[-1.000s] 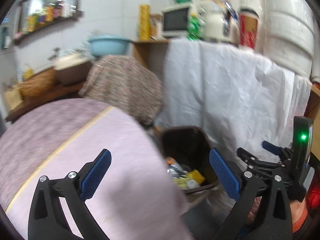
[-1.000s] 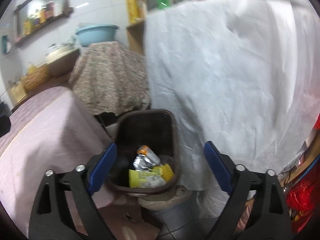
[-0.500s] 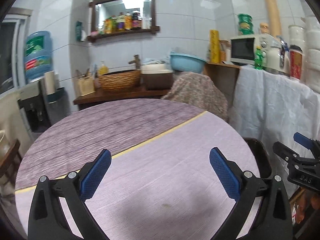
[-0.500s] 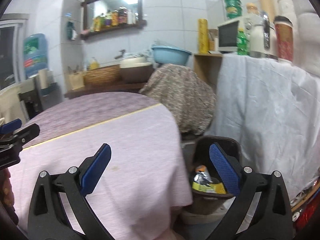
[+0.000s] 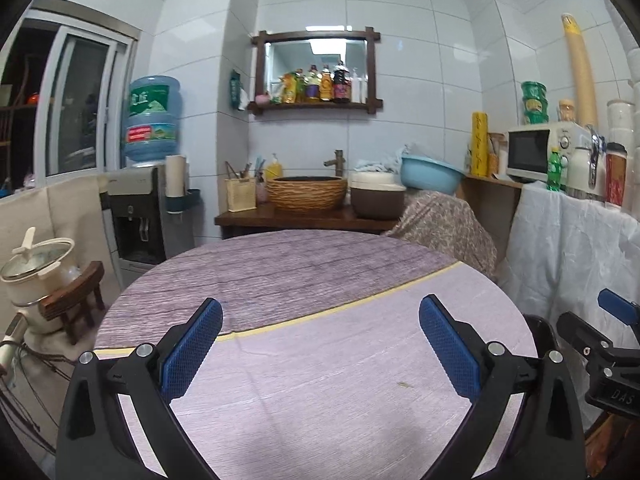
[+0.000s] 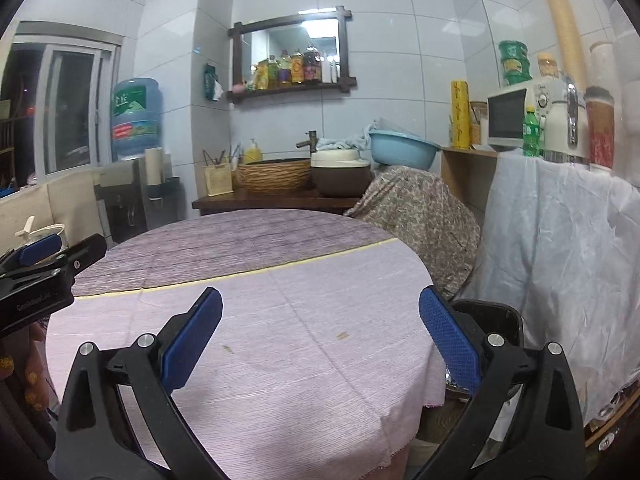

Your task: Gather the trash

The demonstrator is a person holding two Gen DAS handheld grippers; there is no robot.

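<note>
Both grippers hover over a round table (image 5: 320, 352) (image 6: 280, 320) covered in a pink and purple cloth. My left gripper (image 5: 320, 344) is open and holds nothing. My right gripper (image 6: 320, 340) is open too, with nothing between its blue pads. The dark brown trash bin (image 6: 496, 312) stands on the floor at the table's right edge, partly behind my right finger; only its rim (image 5: 540, 328) shows in the left wrist view. A small brownish speck (image 6: 342, 335) lies on the cloth. I see no loose trash on the table.
A white sheet (image 6: 560, 248) drapes a counter at right with a microwave (image 6: 516, 120) on top. A patterned cloth covers something (image 6: 420, 216) behind the bin. A wooden counter with a wicker basket (image 5: 306, 194) stands beyond the table. A water dispenser (image 5: 148, 200) and a pot on a stool (image 5: 36, 264) are at left.
Both grippers have swung up and left from over the trash bin to face across the table. The bin's contents have gone out of sight. Both stayed open.
</note>
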